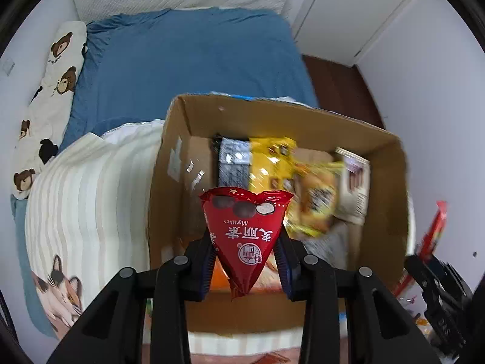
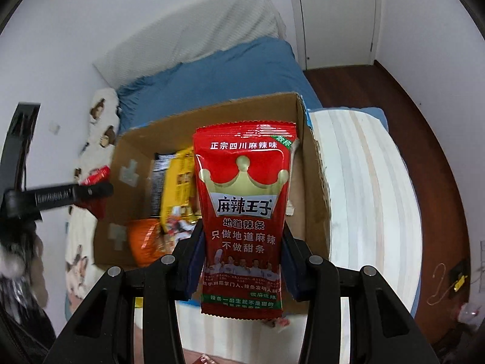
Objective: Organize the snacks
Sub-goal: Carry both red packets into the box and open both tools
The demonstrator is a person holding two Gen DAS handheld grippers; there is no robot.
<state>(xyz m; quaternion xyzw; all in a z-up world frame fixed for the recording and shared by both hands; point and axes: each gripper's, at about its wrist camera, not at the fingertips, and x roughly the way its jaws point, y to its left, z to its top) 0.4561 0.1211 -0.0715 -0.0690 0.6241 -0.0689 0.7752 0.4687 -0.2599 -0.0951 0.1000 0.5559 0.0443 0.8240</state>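
Observation:
My left gripper [image 1: 246, 261] is shut on a red triangular chocolate packet [image 1: 245, 227], held above the near edge of an open cardboard box [image 1: 272, 112]. Inside the box lie a yellow packet [image 1: 269, 163], a dark grey packet [image 1: 234, 163] and several other snacks. My right gripper [image 2: 241, 261] is shut on a tall red spicy-strip pouch [image 2: 244, 212] with a gold crown, held over the same cardboard box [image 2: 212, 115]. In the right wrist view the left gripper [image 2: 91, 192] shows at the left with its red packet. The right gripper [image 1: 424, 261] shows at the right edge of the left wrist view.
The box stands on a bed with a blue sheet [image 1: 188, 60] and a cream striped blanket [image 1: 91, 182]. A bear-print pillow [image 1: 51, 91] lies by the wall. A white door [image 2: 336, 15] and dark wooden floor [image 2: 424, 121] lie to the right.

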